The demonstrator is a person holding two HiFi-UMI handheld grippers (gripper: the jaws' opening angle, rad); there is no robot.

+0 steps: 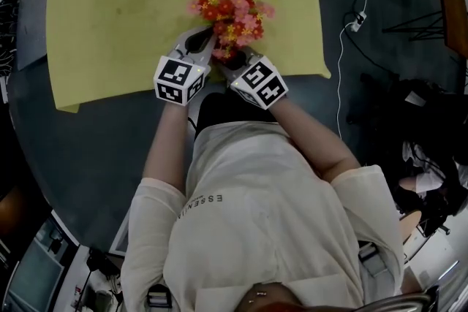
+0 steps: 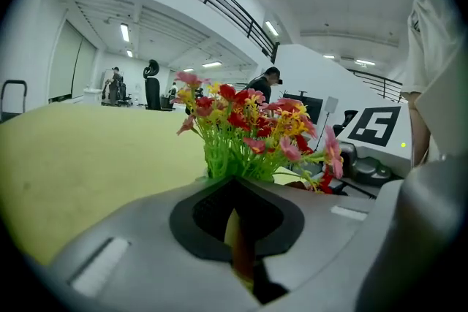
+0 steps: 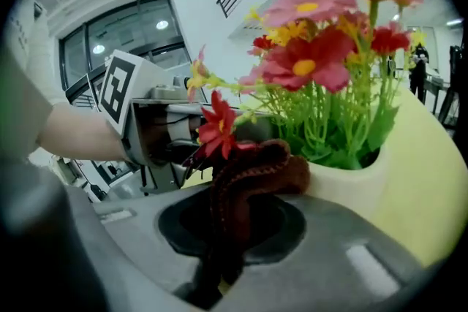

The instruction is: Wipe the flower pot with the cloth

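Note:
A bunch of red, pink and yellow flowers stands near the front edge of the yellow table; in the head view it hides the pot. The cream flower pot shows in the right gripper view, just past my right gripper. That gripper is shut on a dark brown cloth, whose free end lies against the pot's rim. My left gripper is shut just in front of the green stems, with only a thin pale sliver in its slit. In the head view both grippers flank the near side of the flowers.
The table's front edge runs just behind the two marker cubes. On the dark floor to the right lie a white cable with a plug strip and dark bags. Far off in the left gripper view stand people and office chairs.

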